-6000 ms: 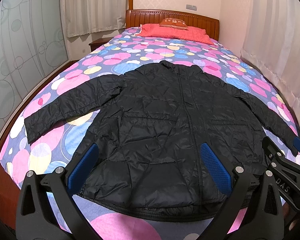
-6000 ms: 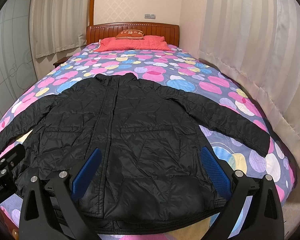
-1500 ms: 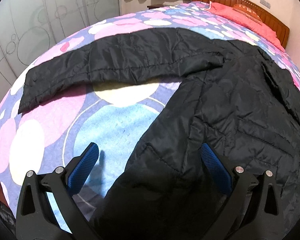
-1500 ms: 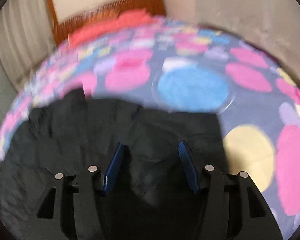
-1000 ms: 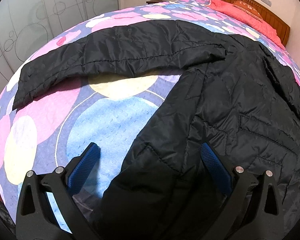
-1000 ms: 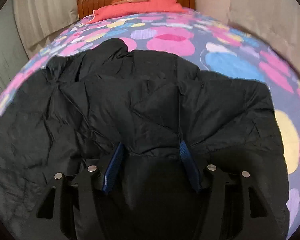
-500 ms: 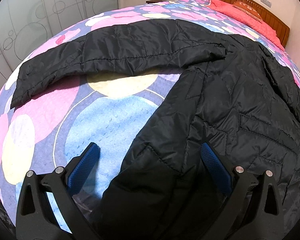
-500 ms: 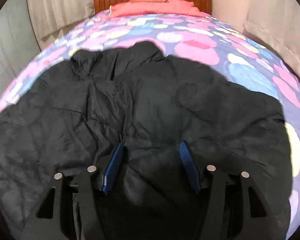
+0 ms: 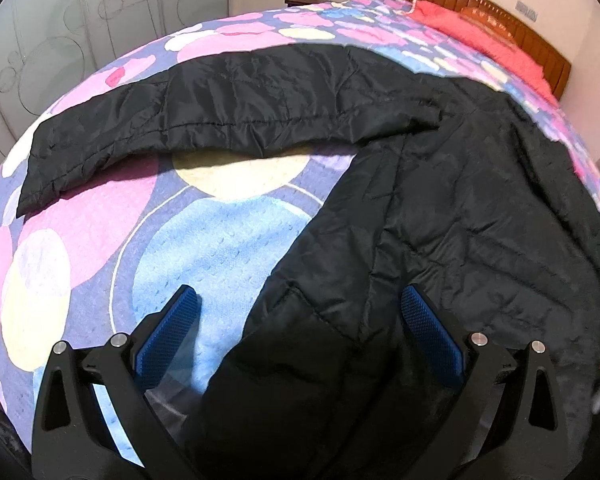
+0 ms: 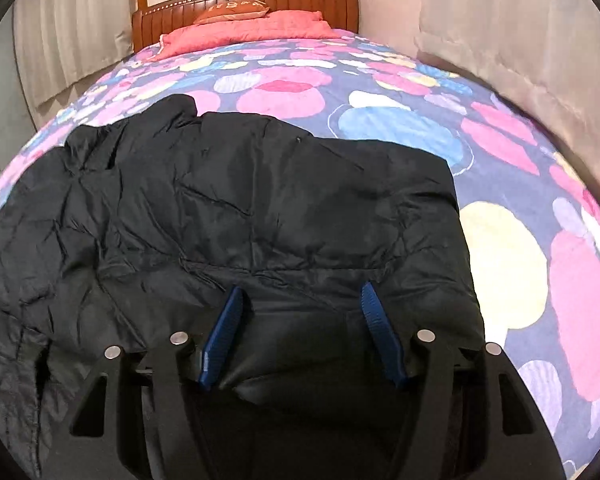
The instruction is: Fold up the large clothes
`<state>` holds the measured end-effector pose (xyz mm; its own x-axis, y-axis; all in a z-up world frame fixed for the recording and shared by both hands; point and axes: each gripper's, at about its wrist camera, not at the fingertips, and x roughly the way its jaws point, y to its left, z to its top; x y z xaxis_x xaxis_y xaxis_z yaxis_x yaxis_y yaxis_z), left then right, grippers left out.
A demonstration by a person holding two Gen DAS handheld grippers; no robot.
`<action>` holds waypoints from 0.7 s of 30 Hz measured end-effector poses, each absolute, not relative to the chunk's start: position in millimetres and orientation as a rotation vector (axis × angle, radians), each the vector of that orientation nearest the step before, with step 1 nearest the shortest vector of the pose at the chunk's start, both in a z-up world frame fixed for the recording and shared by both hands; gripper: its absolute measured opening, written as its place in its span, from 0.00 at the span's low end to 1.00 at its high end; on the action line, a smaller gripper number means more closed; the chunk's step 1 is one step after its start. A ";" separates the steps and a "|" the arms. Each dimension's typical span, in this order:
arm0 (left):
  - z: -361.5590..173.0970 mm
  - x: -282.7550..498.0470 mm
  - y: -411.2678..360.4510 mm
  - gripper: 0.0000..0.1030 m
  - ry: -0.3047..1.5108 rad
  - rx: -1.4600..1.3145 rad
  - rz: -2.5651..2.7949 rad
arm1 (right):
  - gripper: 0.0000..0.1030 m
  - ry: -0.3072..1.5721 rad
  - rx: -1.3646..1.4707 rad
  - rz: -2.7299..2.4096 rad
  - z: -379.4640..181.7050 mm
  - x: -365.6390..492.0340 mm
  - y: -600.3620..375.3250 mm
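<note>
Blue-padded jaws of the left gripper (image 9: 296,332) stand wide apart over the black jacket (image 9: 440,208) hem near the bed (image 9: 220,256) foot edge. Its unfolded sleeve (image 9: 204,120) runs lengthwise toward the bed's left edge, probably that hand's reach. The right gripper (image 10: 302,332), jaws having just opened a little with fabric between, sits over the folded side.

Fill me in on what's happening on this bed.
A person with a gripper in each hand is folding a black jacket on the bed. The right gripper has a fold of the jacket between its jaws, which have just been opening, and the right sleeve is already folded in. The left gripper hangs open over the hem; the left sleeve is still spread out.
</note>
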<state>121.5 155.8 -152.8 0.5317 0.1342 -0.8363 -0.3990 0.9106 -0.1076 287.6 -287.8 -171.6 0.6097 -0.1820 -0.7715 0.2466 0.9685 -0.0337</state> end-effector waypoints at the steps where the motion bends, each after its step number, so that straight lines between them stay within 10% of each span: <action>1: -149.7 119.2 158.2 0.98 0.952 -0.308 0.321 | 0.62 0.881 0.070 -0.251 -172.0 288.0 -286.5; 21: -162.4 75.2 345.8 0.98 0.605 -0.795 0.595 | 0.66 0.853 0.060 -0.248 -173.0 280.1 -278.9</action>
